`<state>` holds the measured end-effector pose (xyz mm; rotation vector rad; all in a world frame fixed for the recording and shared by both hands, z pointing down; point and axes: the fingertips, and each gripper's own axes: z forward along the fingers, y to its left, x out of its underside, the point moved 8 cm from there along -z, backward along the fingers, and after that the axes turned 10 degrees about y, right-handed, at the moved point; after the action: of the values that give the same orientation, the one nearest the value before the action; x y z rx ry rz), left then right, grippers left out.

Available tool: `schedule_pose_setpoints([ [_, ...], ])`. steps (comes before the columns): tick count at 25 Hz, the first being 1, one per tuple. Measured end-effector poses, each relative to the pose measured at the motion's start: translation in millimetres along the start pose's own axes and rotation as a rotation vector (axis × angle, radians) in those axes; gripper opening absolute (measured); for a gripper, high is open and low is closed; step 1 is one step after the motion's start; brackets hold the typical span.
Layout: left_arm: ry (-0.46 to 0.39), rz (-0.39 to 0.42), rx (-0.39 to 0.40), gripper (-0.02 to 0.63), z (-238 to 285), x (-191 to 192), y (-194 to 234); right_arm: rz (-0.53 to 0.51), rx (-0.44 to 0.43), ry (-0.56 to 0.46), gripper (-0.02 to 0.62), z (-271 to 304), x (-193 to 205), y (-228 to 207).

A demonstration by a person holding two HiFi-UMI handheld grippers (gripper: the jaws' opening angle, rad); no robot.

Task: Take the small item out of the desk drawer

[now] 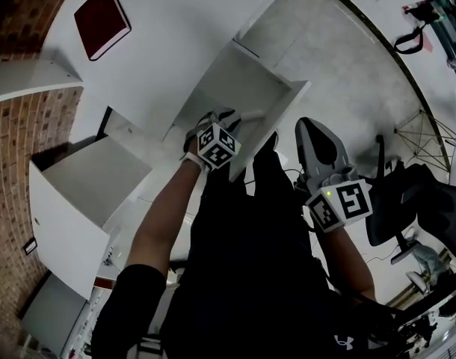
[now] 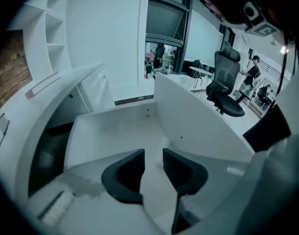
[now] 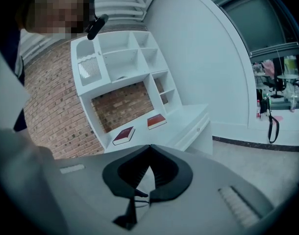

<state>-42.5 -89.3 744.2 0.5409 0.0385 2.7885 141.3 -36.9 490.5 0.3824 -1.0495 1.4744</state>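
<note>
The white desk drawer [image 1: 247, 88] stands pulled open; in the left gripper view its pale floor [image 2: 115, 129] and walls show bare, and I see no small item in it. My left gripper [image 1: 239, 117] sits at the drawer's near front edge, pointing in. Its dark jaws [image 2: 153, 153] stand apart with nothing between them. My right gripper [image 1: 309, 126] hangs to the right of the drawer, over the floor. In the right gripper view its jaw tips [image 3: 149, 148] meet, with nothing held.
A red book [image 1: 101, 21] lies on the white desk top [image 1: 161, 36]. A second open white compartment [image 1: 93, 178] juts out at the left. A black office chair [image 1: 407, 208] stands at the right. Brick wall and white shelves [image 3: 120, 58] rise behind the desk.
</note>
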Motion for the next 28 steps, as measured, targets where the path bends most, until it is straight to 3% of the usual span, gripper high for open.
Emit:
schedule_pose_setpoints([
  [8,0.104,0.138,0.028,0.149,63.1,6.2,-7.9,0.069,0.024,0.058,0.003,9.4,22.9,-31.2],
  [15,0.142,0.189,0.052,0.15,98.1,10.5,-16.8,0.103,0.035,0.1,0.003,12.7,43.1,-46.5],
  [22,0.21,0.177,0.022,0.141,113.9,13.4,-17.8,0.113,0.026,0.13,0.003,14.6,54.5,-49.3],
  [28,0.188,0.075,0.031,0.135,95.6,13.4,-15.0,0.096,0.011,0.125,0.003,12.7,47.9,-44.2],
])
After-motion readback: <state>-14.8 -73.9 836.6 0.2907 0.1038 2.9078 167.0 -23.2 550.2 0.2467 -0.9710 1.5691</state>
